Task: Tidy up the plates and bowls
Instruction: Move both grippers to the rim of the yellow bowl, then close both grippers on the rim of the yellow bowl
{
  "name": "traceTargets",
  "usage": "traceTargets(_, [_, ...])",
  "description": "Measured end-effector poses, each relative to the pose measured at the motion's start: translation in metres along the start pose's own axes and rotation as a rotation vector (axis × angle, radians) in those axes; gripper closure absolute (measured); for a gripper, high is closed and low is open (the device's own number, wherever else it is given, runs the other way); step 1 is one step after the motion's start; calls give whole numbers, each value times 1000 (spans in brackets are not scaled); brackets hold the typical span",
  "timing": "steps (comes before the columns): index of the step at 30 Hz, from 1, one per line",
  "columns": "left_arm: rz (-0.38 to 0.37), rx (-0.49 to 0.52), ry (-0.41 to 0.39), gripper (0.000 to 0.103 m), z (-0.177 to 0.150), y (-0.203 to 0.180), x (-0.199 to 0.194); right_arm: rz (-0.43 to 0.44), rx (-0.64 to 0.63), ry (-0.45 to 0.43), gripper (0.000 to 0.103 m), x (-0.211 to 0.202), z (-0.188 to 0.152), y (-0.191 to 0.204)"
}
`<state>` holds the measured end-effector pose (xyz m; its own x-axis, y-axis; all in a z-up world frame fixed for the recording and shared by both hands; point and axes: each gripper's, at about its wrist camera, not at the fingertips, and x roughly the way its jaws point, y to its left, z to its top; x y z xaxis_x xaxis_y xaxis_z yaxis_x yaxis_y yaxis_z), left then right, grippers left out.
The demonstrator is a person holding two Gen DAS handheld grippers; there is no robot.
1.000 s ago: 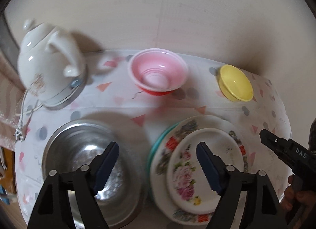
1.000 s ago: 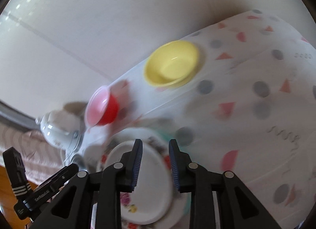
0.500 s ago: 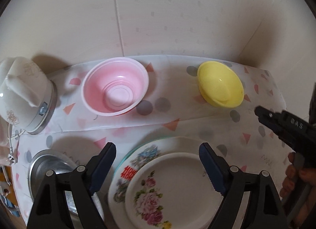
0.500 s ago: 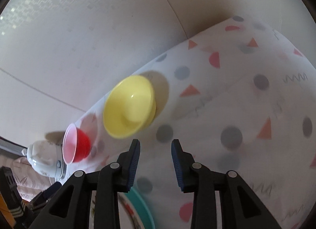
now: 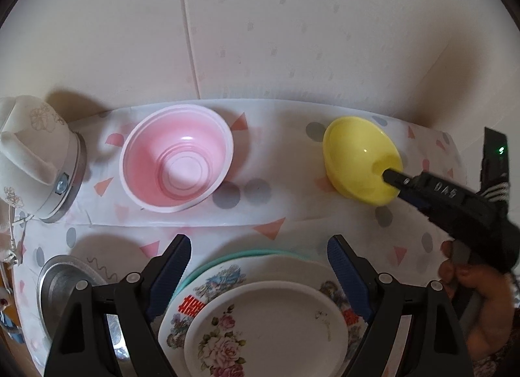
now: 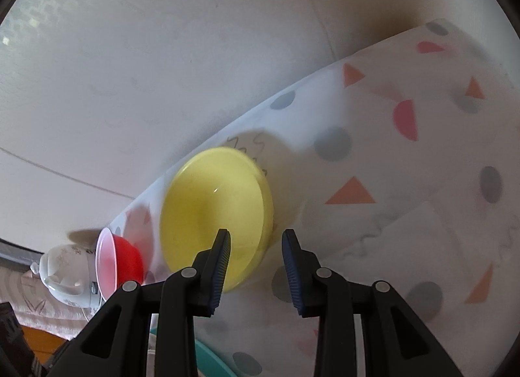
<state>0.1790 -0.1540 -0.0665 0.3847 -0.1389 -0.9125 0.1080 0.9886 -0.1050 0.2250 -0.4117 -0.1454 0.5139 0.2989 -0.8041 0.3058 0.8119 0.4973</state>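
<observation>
The table [image 5: 292, 214], under its spotted cloth, filled the lower half of both views, pushed against the wall. At the bottom centre of the left view sat the plates [image 5: 260, 321], a small floral one on a wider one on a teal one, already nested by size. A steel basin [image 5: 61, 282] showed at lower left, half hidden by the left gripper [image 5: 258, 274], which hung over the stack with its tongs spread wide and empty (ready, I judged, rather than working). A white kettle [image 5: 32, 162] lay at the left edge.

The pink bowl [image 5: 177, 157] stood upright at centre left, near the wall. The yellow bowl [image 5: 360, 159], smaller, was at centre right, well apart from it.

The right gripper [image 6: 256, 239] had its tongs parted, one finger over the yellow bowl's inside and the other outside the near rim. They straddled the rim without pinching it, as far as I could tell. That approach made sense: a shallow bowl offers only its edge. From there it would likely go with the pink one.
</observation>
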Motion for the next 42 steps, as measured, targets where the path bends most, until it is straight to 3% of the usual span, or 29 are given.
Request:
traceTargets(2, [-1,2,-4,17,4,-5,2,-4,-7,12,82,4,-2,-2])
traceTargets(6, [-10,13,0,17,10,-16,9,23,-11,16,89,4,-7,-9])
traceTargets(15, [-37,71,1,18,29,-58,29,35,-15,12,92,1,-13,-16])
traceTargets(17, [-39,86,10,19,33,-67,37,69,-22,15,92,0,-14,-20])
traceTargets(21, [-44,107,42,35,41,-82,55,75,-14,20,92,-1,-16,-28])
traceTargets(26, [-38,111,62,37,48,-91,69,80,-11,29,92,-1,-16,-37])
traceTargets(31, [-27,136,77,47,50,-100,80,89,5,33,92,-1,-12,-44])
traceTargets(34, [-25,146,81,57,51,-104,84,95,2,35,92,1,-11,-44])
traceTargets(36, [-33,148,86,71,51,-106,86,104,8,34,92,1,-10,-45])
traceTargets(42, [-18,195,82,90,48,-111,87,99,-9,28,92,2,-10,-42])
